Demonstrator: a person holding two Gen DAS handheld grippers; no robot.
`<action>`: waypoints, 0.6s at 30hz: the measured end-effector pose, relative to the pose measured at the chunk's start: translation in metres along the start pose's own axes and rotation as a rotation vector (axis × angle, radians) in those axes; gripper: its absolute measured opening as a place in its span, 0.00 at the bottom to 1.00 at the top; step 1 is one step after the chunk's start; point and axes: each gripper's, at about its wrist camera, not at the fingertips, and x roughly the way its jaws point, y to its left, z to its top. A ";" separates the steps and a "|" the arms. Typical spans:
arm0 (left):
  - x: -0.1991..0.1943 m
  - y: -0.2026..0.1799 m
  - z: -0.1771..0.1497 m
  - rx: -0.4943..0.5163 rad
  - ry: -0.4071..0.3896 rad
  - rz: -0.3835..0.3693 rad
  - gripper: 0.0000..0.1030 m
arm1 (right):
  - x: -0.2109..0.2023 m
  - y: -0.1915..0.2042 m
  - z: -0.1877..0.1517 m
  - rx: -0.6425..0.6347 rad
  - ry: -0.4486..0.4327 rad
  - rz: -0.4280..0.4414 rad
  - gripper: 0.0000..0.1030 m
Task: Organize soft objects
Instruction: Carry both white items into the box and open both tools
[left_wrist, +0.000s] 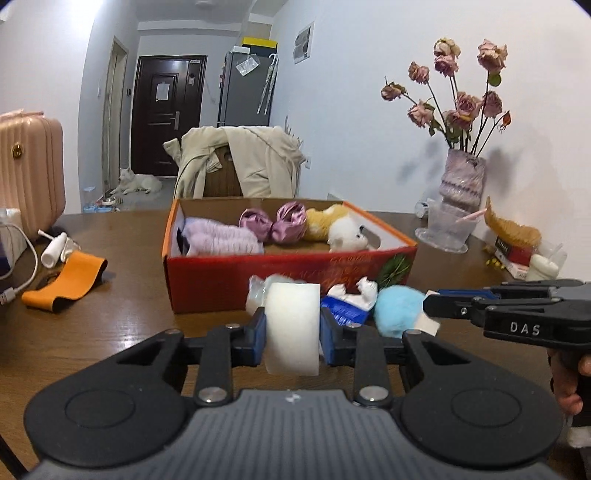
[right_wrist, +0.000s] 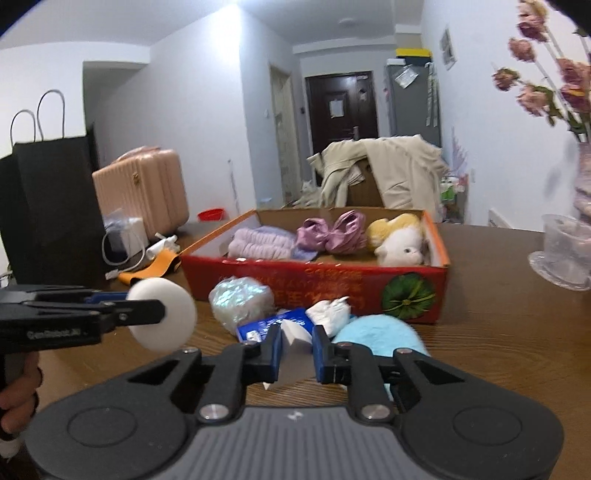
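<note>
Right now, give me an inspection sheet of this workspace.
Surface: brown wooden table.
Job's things: red box holds purple cloth, bow, plush; blue puff, foil ball, blue packet lie in front of the box.
Clutter: orange strap, vase, black bag.
Grippers: left gripper shut on white pad; right gripper shut on white wedge.
Cables: white cable.
Surroundings: suitcase, dog, door.

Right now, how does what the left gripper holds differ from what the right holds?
Left gripper clamps a round white puff, a thick disc gripped across its flat faces. Right gripper clamps a white wedge sponge, angular and smaller than the puff. Both are white, soft-looking and held in front of the red box.
</note>
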 end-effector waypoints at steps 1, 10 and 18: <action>0.001 -0.001 0.008 -0.002 -0.003 -0.014 0.28 | 0.000 -0.001 0.003 0.000 -0.003 0.002 0.17; 0.138 0.029 0.123 -0.115 0.158 -0.057 0.28 | 0.096 -0.037 0.115 -0.174 0.021 0.050 0.17; 0.285 0.055 0.135 -0.225 0.354 0.040 0.36 | 0.246 -0.063 0.147 -0.237 0.240 -0.020 0.22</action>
